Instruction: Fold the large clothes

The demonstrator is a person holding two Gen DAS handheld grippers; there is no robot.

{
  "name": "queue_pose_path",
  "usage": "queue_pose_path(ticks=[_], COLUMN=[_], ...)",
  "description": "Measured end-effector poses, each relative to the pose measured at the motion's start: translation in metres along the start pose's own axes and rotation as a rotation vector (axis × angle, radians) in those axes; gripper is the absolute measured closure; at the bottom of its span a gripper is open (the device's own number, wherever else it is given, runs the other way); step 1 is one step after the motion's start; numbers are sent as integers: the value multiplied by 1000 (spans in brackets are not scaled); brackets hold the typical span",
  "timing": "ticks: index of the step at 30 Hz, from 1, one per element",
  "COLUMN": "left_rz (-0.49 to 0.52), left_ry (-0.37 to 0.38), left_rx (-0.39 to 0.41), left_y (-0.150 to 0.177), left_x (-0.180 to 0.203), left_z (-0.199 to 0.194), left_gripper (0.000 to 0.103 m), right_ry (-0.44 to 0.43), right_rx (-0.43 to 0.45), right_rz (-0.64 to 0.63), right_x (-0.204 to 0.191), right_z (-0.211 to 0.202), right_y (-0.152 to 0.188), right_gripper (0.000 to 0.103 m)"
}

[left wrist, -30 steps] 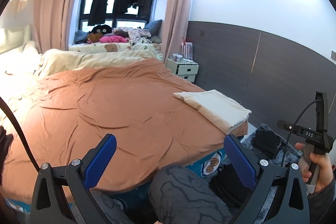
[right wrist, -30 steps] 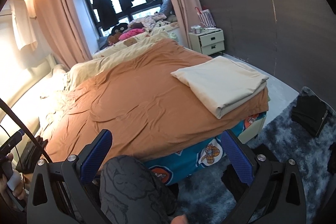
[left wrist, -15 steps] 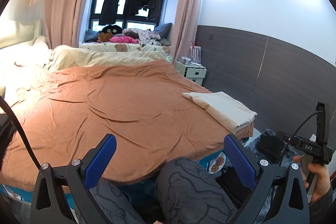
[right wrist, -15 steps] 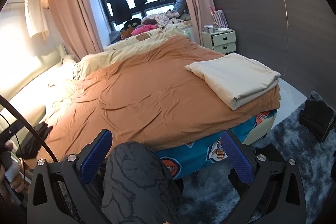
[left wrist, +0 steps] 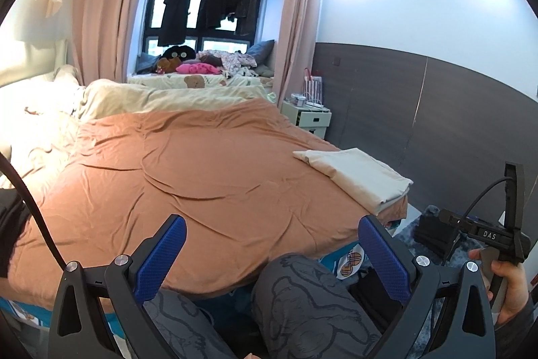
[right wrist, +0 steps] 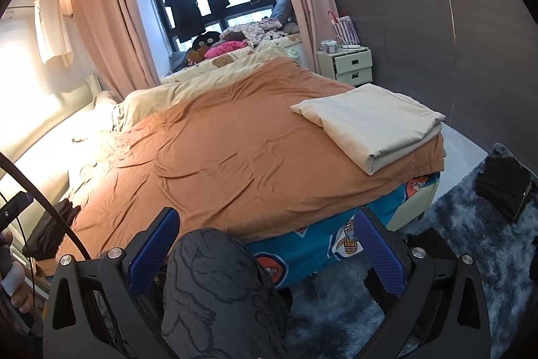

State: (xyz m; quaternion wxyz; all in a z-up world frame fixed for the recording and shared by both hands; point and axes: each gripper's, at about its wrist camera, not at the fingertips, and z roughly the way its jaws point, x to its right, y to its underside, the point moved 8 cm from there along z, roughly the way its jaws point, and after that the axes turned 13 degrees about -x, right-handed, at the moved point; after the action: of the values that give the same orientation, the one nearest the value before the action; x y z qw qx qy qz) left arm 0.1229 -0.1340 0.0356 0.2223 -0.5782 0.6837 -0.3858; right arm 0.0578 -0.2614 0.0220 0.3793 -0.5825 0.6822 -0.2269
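Facing the bed [left wrist: 380,217] from its foot, both grippers hang in the air with nothing between their fingers. The left gripper [left wrist: 272,254] has its blue pads [left wrist: 161,258] spread wide over the person's knees [left wrist: 302,291]; the right gripper [right wrist: 265,244] is spread just as wide above one knee and the grey rug [right wrist: 470,258]. Neither touches any cloth.

A large orange sheet [left wrist: 201,177] lies spread and creased over most of the mattress, its near edge draping over the foot of the bed, where a blue patterned cover [right wrist: 302,251] shows beneath. On the far right corner rests a cream cloth [right wrist: 370,120], already folded into a neat flat stack. A dark garment [right wrist: 50,231] lies at the left edge of the bed.

Judged from this layout, the orange sheet is probably the next piece to fold. It looks thin, soft and light, and will likely sag and slide between the pads rather than hold a shape. The sensible holds are its two near corners or the hem along the foot of the bed, one gripper at each. The folded cream stack sits on the same sheet and may be dragged or toppled if the sheet is pulled.
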Motion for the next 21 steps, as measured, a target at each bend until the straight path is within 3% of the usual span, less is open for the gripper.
queue_pose_path(ticks=[21], left_rz=[-14], left_ry=[-4], left_rx=[-6], left_y=[7], left_x=[-5], left_z=[0], left_gripper=[1], right_ry=[-7], right_rx=[-10], right_rz=[-7], right_x=[-2], right_z=[0], right_y=[-2], right_gripper=[0])
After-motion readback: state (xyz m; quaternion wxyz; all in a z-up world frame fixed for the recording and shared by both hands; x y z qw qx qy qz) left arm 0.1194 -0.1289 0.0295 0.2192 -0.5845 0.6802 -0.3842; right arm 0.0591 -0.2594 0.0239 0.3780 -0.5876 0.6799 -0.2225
